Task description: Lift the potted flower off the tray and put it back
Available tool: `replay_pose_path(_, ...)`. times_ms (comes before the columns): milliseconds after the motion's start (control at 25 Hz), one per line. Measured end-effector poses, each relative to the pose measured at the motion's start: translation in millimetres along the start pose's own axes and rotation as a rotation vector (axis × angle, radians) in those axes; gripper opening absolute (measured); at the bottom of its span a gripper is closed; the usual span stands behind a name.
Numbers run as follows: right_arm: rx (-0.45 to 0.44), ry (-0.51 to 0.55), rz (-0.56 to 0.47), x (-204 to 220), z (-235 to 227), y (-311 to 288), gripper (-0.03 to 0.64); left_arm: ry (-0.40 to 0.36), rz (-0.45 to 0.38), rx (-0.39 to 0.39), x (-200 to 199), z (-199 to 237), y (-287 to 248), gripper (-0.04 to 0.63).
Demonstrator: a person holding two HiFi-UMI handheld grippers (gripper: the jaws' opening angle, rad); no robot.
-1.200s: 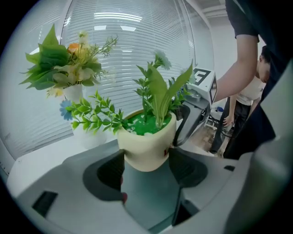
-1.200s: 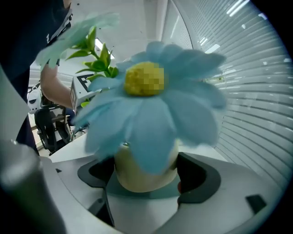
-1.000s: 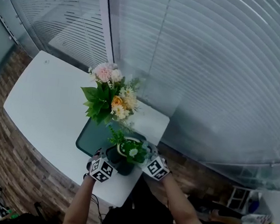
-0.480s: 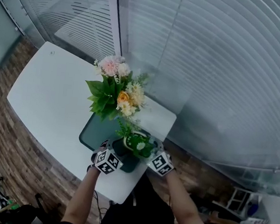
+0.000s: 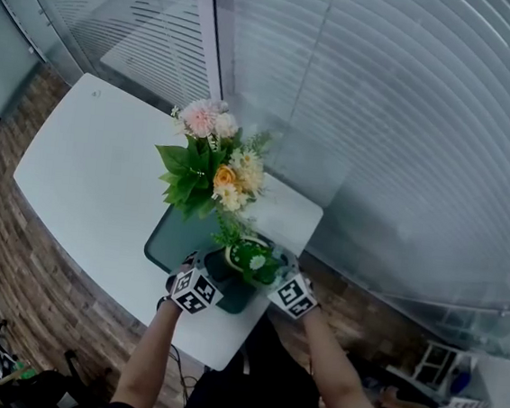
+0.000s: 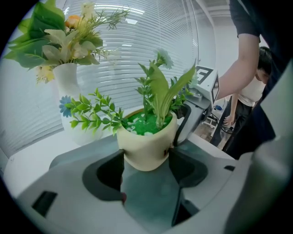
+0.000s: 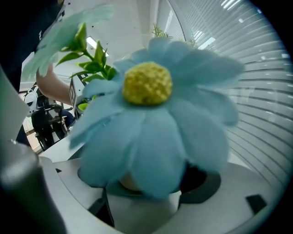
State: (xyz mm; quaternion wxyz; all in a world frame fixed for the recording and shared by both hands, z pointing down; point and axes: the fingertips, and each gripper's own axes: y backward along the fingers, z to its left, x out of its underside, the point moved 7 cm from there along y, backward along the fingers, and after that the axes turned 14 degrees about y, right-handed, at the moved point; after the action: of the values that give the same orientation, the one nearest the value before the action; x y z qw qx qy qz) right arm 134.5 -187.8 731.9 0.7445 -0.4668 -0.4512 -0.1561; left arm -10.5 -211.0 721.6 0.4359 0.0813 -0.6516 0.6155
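The potted flower (image 5: 247, 259) is a cream pot (image 6: 146, 144) with green sprigs and a pale blue daisy (image 7: 153, 119). It sits low over the near end of the dark green tray (image 5: 171, 240); whether it touches the tray I cannot tell. My left gripper (image 5: 193, 290) is shut on the pot from the left, with a pad pressed against each side in the left gripper view. My right gripper (image 5: 291, 295) holds it from the right. In the right gripper view the daisy hides most of the pot, with only a cream strip (image 7: 127, 183) showing between the jaws.
A white vase (image 6: 68, 93) with a tall bouquet (image 5: 209, 171) stands at the tray's far end, close behind the pot. The white table (image 5: 86, 172) ends just under my grippers, over a wooden floor. Window blinds fill the background. A person's arm (image 6: 245, 64) shows at the right.
The head camera has shifted since a second ago. The pot and both grippers stay together and sit slightly farther in over the tray. Almost nothing differs from half a second ago.
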Motion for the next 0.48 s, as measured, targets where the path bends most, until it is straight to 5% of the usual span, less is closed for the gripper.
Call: replay_pose_path(480, 0.026, -0.037, -0.041, 0.3, -1.5, 11.8, 0.394, 0.034, -0.069, -0.012, 10.2, -7.8, 8.7, 0.288)
